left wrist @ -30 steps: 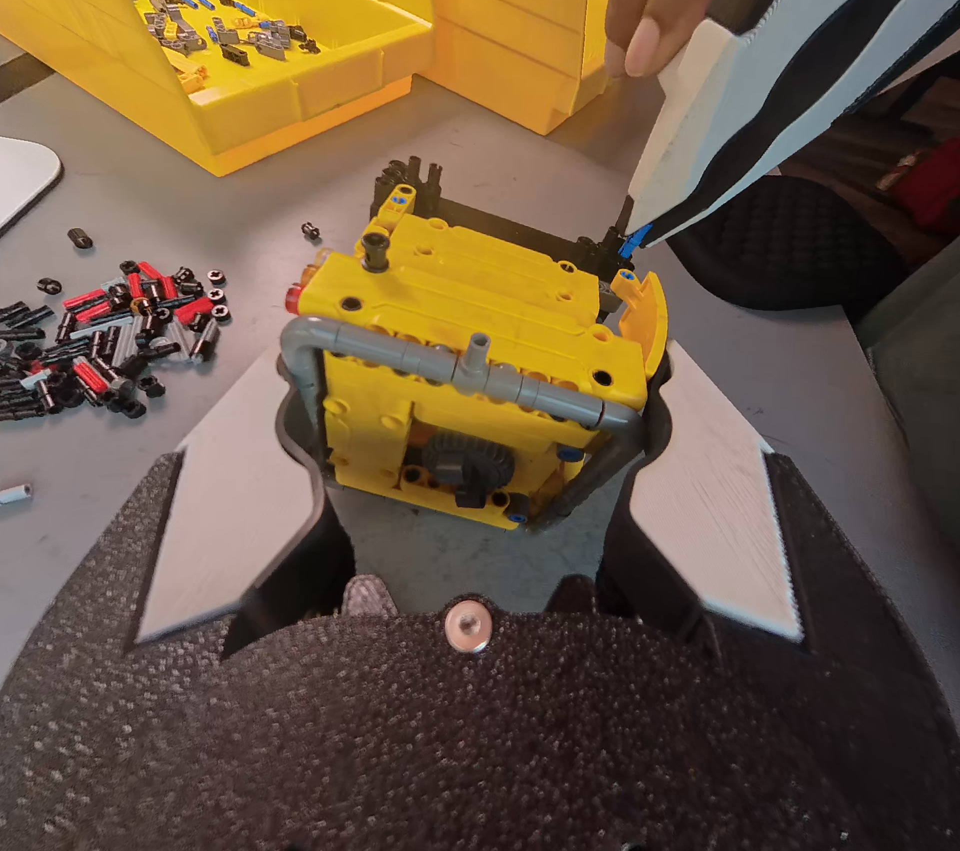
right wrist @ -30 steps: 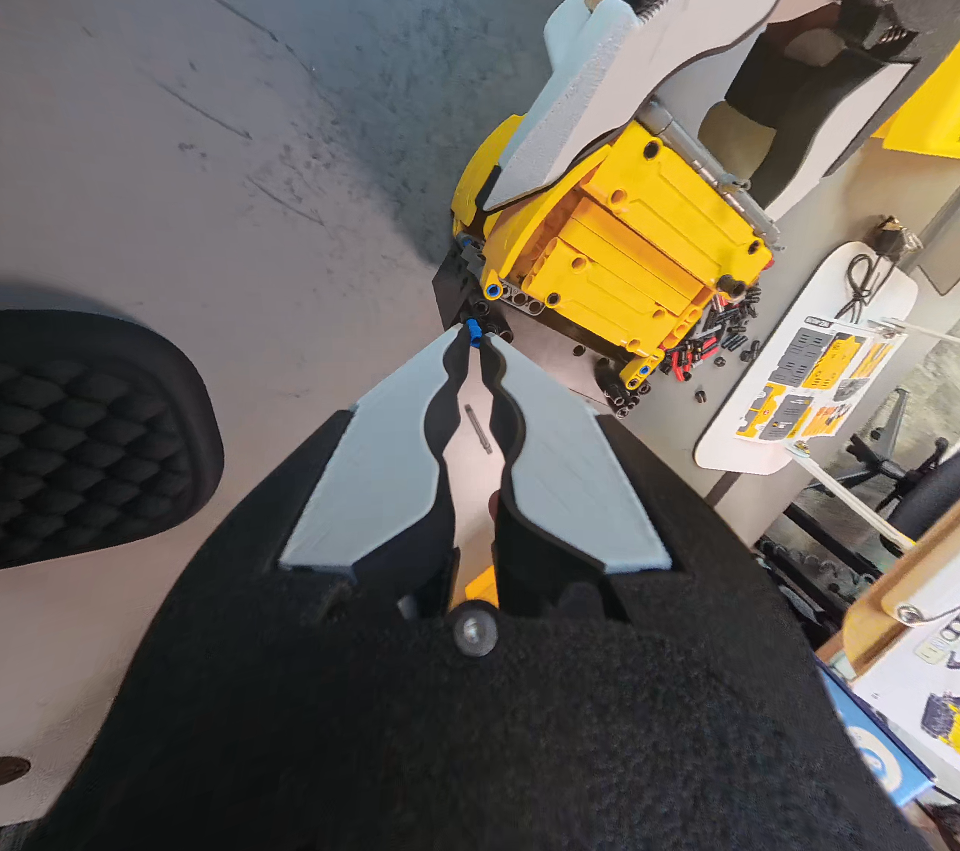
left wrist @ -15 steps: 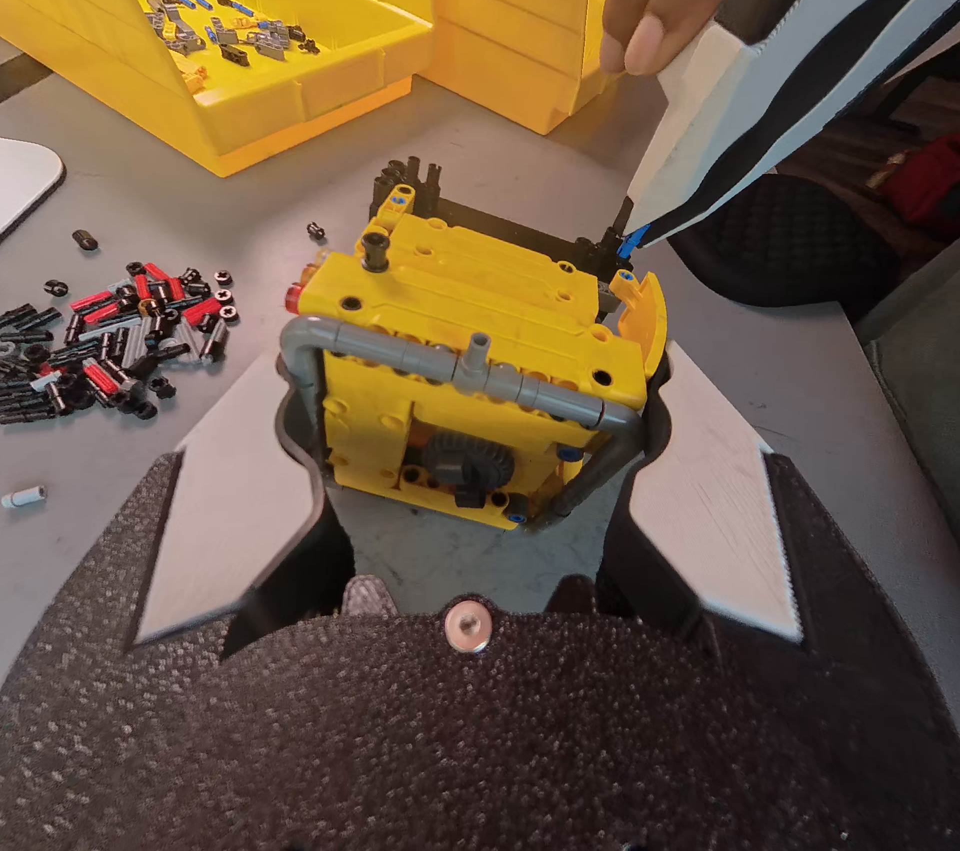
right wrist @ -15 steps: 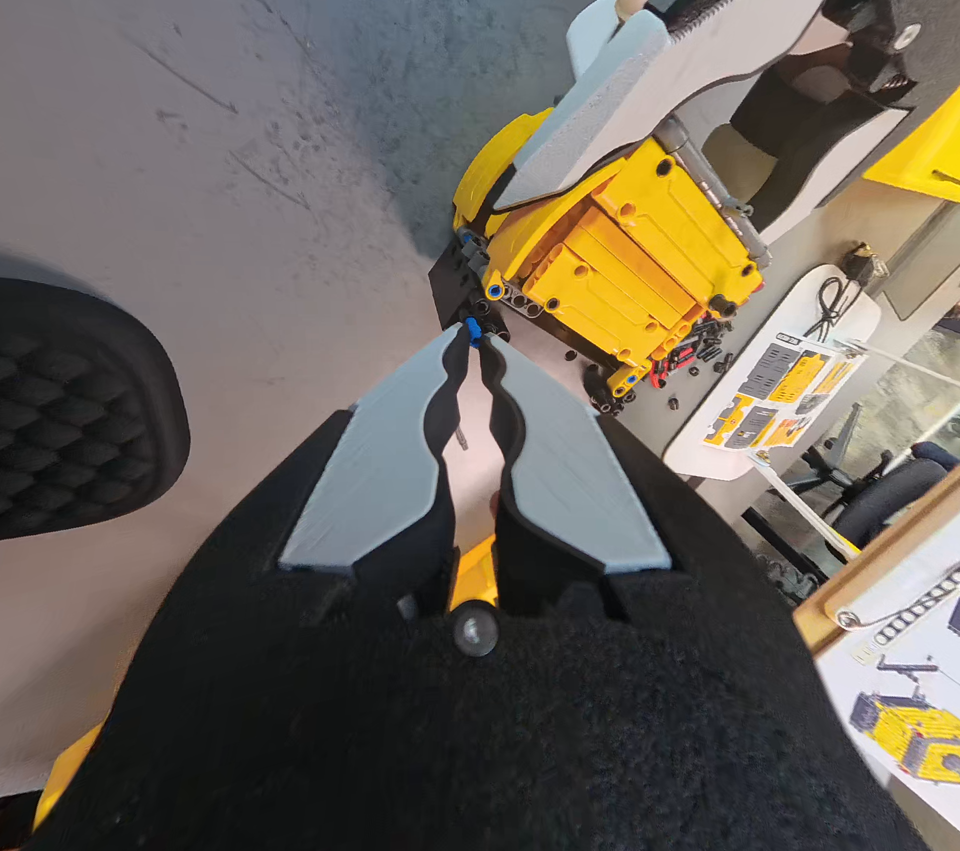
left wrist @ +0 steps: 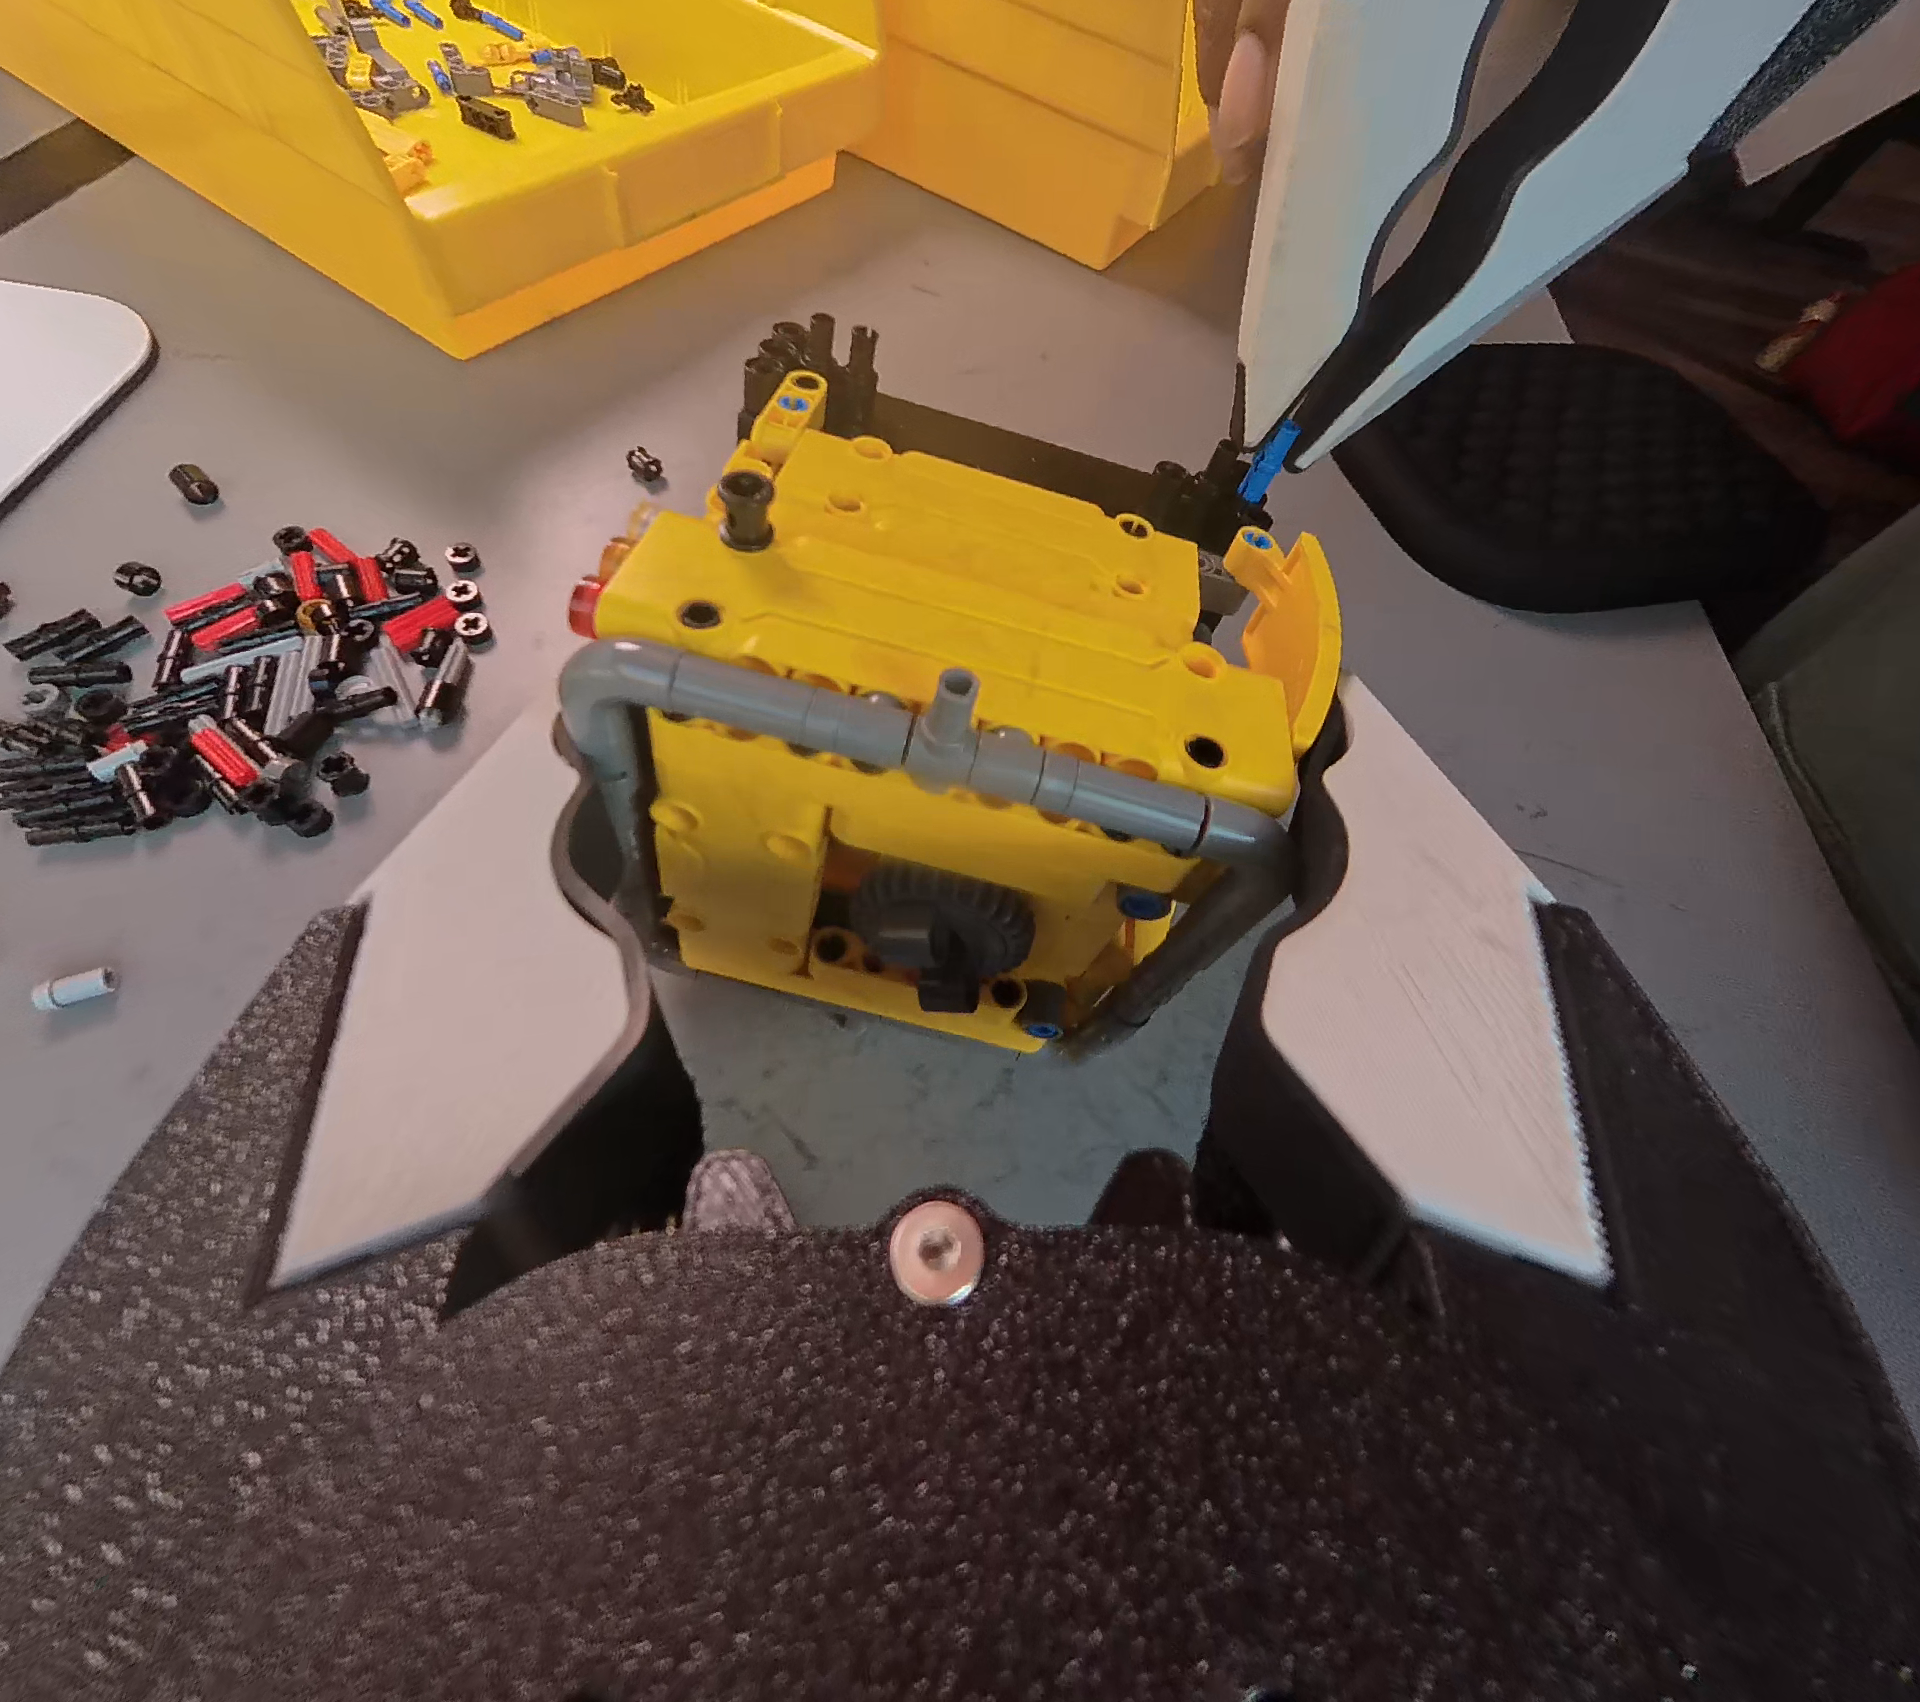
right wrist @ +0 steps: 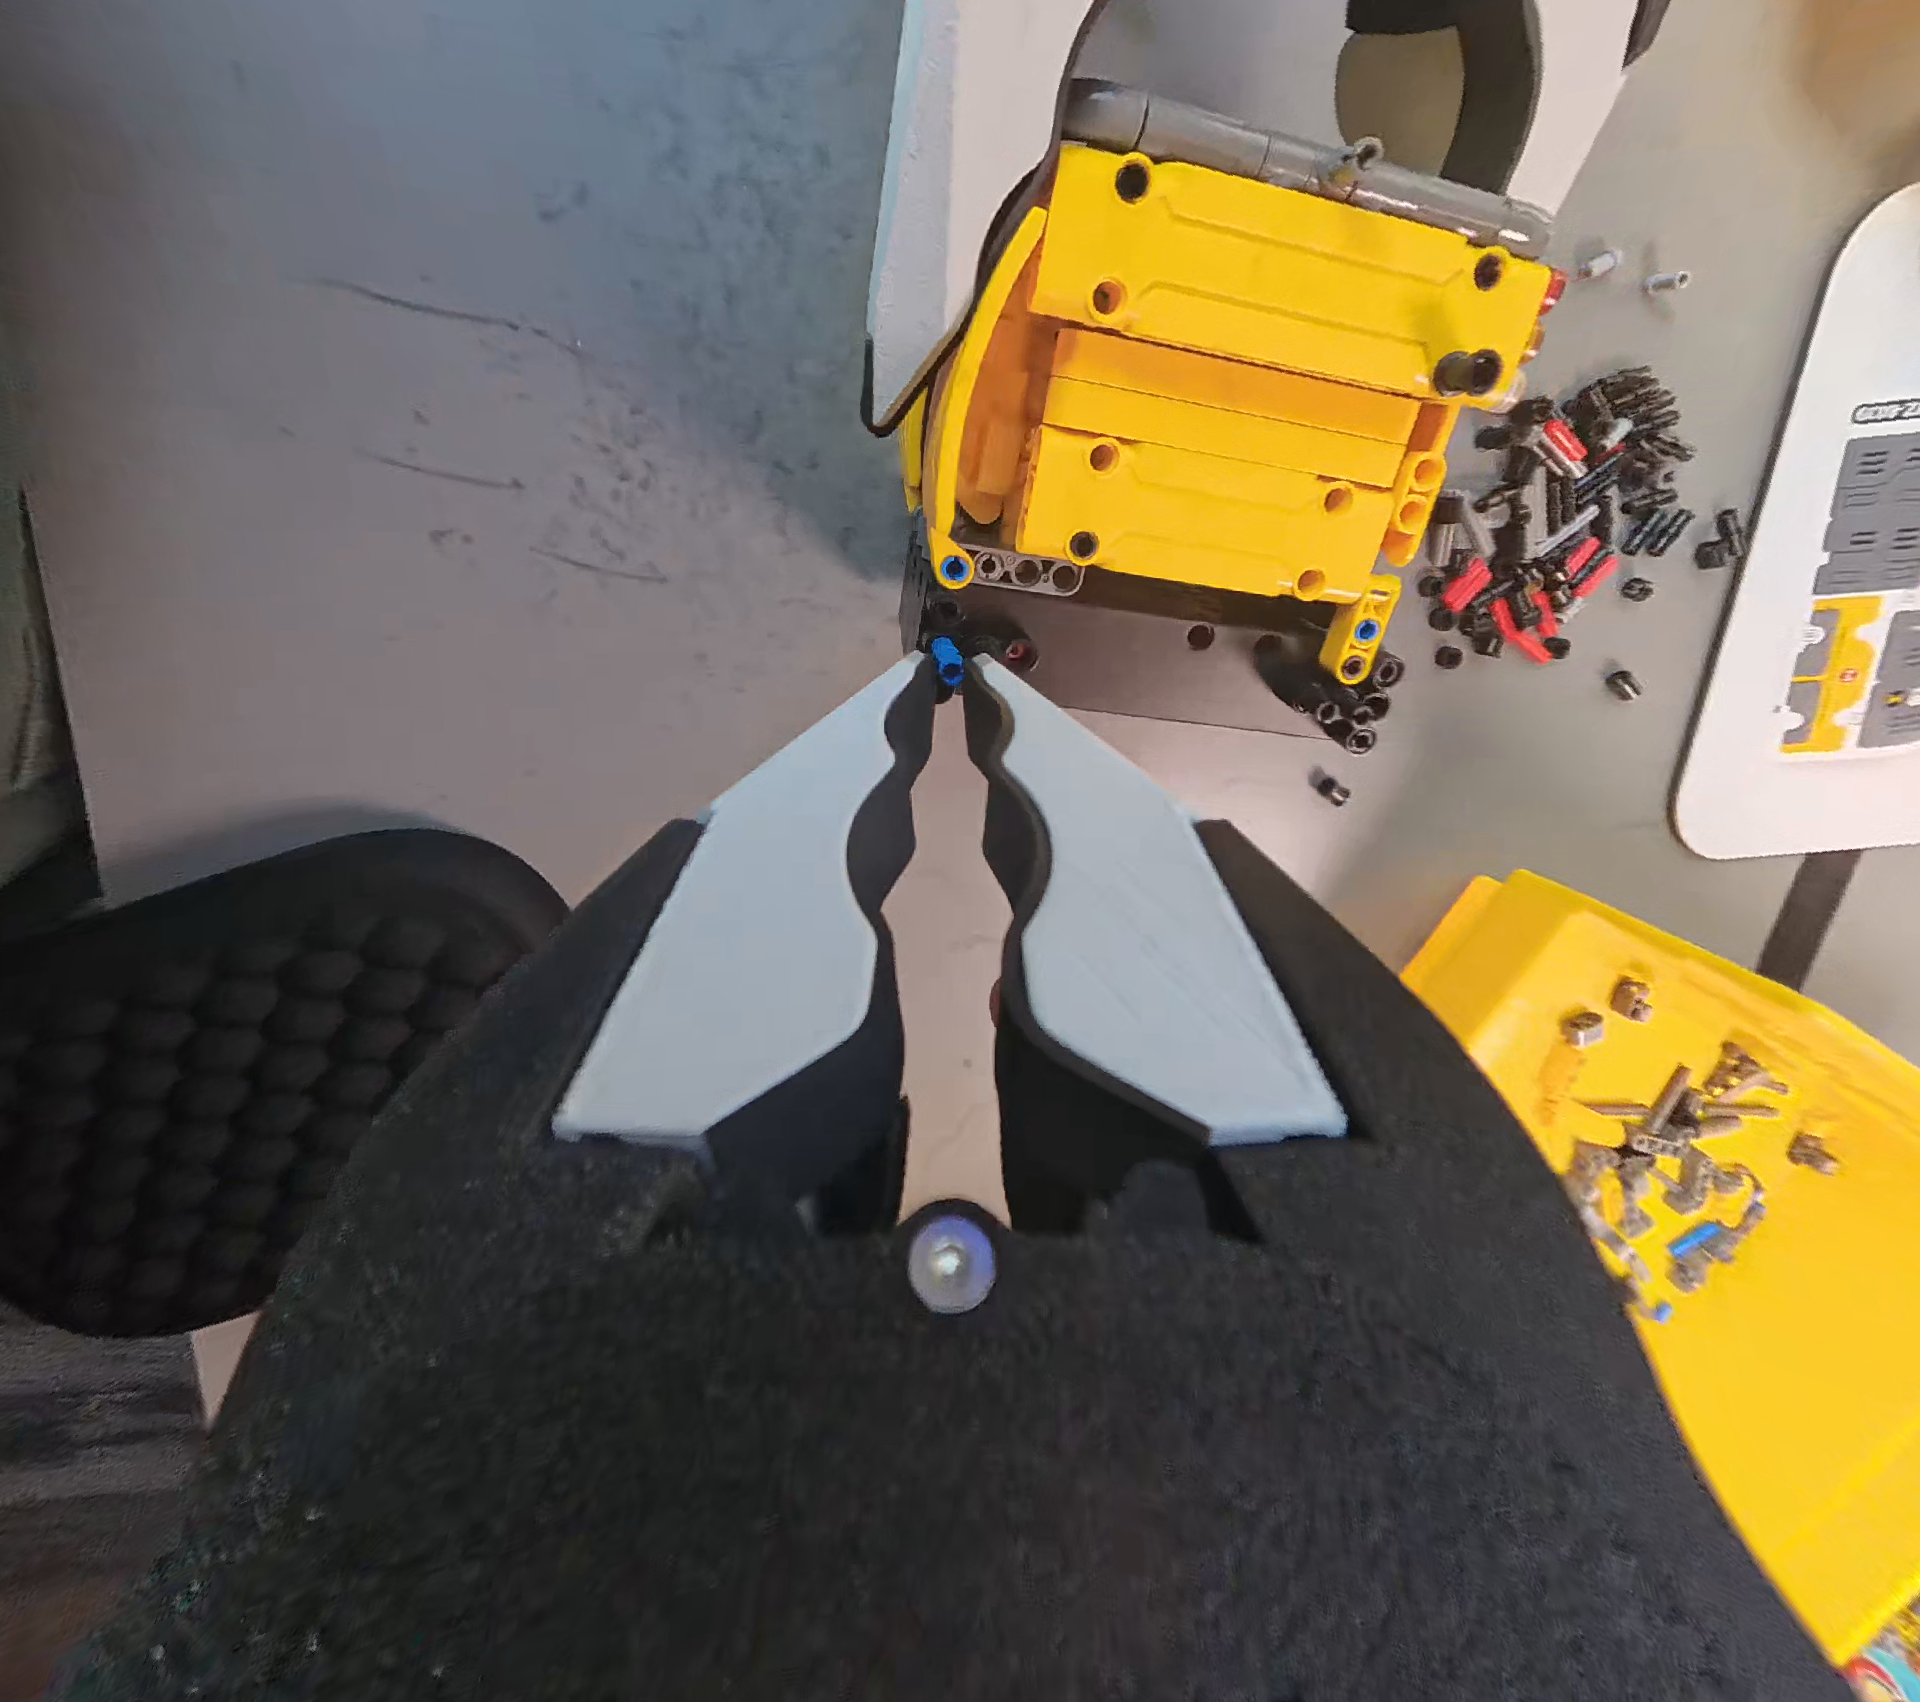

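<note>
Grey surface (left wrist: pixel 1558 717). Yellow brick-built model (left wrist: pixel 935 717) upright, clamped at both sides by left gripper (left wrist: pixel 951 779), jaws wide. Right gripper (right wrist: pixel 943 676), jaws nearly closed, pinches blue pin (right wrist: pixel 943 657) at model's black rear corner; contact point hard to make out.

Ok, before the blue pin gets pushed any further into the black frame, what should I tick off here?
1. Right gripper shut on blue pin: ok.
2. Pin tip at the black frame corner: ok; whether it is seated: cannot tell.
3. Left gripper fingers against both sides of the yellow model: ok.
4. Model resting on the grey table: ok.
5. Loose pins pile apart from the model: ok.
6. Pin lined up with its hole: cannot tell.
</note>
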A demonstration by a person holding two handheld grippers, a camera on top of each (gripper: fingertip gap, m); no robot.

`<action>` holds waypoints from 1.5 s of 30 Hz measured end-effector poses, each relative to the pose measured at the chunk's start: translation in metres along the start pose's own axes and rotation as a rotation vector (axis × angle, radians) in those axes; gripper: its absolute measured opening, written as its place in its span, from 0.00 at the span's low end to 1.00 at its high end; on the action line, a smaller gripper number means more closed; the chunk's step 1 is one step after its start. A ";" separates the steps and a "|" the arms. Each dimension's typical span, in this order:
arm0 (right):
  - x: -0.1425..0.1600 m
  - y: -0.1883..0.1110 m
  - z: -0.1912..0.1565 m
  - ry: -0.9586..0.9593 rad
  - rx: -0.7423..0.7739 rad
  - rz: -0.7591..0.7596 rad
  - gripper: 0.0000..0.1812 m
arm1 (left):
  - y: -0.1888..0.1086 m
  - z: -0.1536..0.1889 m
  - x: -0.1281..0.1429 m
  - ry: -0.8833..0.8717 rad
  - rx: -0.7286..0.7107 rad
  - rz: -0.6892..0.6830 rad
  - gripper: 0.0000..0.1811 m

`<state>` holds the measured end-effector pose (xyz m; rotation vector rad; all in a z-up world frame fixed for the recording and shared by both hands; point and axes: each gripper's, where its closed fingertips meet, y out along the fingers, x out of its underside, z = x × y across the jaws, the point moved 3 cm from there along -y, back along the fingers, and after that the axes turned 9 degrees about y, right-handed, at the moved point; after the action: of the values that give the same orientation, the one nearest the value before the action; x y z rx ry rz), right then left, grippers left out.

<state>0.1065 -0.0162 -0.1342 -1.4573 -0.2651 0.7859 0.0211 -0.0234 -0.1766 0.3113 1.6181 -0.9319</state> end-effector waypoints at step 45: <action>0.000 0.005 -0.002 -0.444 0.127 -0.125 0.01 | 0.002 -0.001 -0.001 -0.011 0.004 0.001 0.71</action>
<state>0.1064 -0.0181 -0.1390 -1.1241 -0.6260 1.0005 0.0223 -0.0212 -0.1769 0.3093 1.6063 -0.9342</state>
